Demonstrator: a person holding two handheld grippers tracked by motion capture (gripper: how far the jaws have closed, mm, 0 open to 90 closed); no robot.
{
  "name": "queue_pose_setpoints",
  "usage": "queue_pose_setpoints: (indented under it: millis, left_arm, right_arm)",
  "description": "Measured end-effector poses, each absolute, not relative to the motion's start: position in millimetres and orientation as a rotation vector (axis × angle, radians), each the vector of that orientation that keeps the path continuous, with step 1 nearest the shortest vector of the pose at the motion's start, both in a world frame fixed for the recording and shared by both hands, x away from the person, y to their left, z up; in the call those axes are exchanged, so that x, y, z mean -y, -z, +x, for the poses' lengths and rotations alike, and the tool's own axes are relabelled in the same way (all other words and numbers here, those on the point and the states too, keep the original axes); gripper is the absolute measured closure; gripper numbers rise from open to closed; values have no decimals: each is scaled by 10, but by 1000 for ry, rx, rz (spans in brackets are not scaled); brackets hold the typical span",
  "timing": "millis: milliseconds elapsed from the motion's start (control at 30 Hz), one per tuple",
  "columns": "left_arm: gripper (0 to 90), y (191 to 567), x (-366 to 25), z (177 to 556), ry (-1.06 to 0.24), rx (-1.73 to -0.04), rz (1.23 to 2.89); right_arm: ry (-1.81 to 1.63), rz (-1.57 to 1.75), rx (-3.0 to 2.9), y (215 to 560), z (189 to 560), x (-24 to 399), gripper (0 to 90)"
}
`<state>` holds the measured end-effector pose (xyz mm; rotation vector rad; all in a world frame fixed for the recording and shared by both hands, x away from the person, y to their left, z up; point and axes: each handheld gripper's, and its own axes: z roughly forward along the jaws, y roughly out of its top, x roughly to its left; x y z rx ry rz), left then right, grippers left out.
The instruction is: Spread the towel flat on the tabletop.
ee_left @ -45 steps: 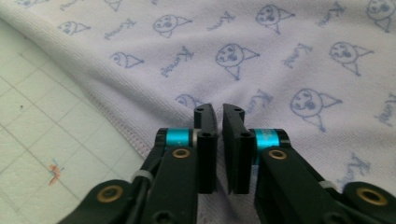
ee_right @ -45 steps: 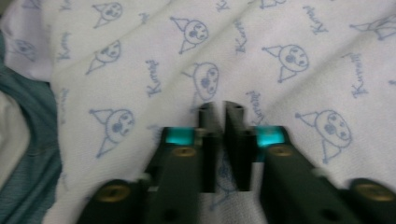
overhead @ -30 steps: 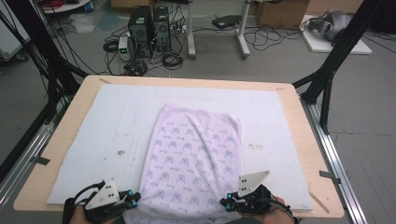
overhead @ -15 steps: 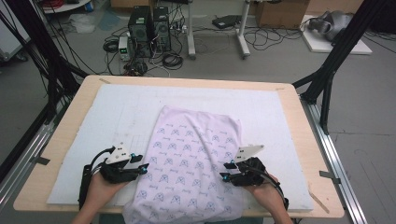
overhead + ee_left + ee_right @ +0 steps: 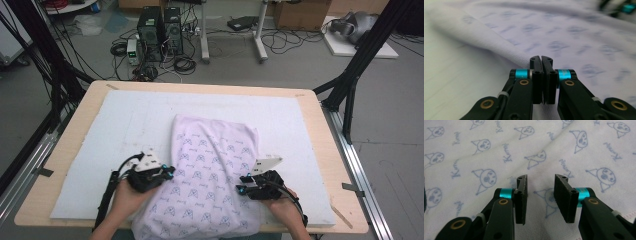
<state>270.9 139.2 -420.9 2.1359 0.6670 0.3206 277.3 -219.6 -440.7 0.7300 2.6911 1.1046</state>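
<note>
A lilac cloth (image 5: pixel 215 165) printed with small blue cartoon faces lies spread on the white foam mat (image 5: pixel 125 120), and its near end reaches the table's front edge. My left gripper (image 5: pixel 169 174) is at the cloth's left edge. In the left gripper view its jaws (image 5: pixel 541 58) are shut, with their tips at the ribbed hem (image 5: pixel 499 42). I cannot tell whether any fabric is pinched. My right gripper (image 5: pixel 241 189) rests over the cloth's right part. Its jaws (image 5: pixel 540 178) are open, have just been closing a little, and hold nothing; the printed cloth (image 5: pixel 549 145) lies under them.
The mat covers most of the wooden table (image 5: pixel 320 130). Black frame posts (image 5: pixel 350 85) rise at the table's right and left sides. Computer towers (image 5: pixel 160 25) and cables sit on the floor beyond the far edge. The right gripper's teal roller (image 5: pixel 626 7) shows at the left gripper view's top right.
Both hands have moved up from the front edge onto the table. The left gripper travelled farther, in to the cloth's left edge. The right gripper settled on the cloth's right part.
</note>
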Motion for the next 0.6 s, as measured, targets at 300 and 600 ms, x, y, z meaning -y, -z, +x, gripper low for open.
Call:
queue_pose_setpoints:
  millis: [300,600]
  left_arm:
    - [636,4131,-1287,2959,-373,-661,2104]
    - [544,4288,-1350,3552,-322,-997,1976]
  right_arm:
    - [-1096,729,-2678,4409,2754,2187,626]
    - [-1020,716,-2672,4348,2782,2218,622]
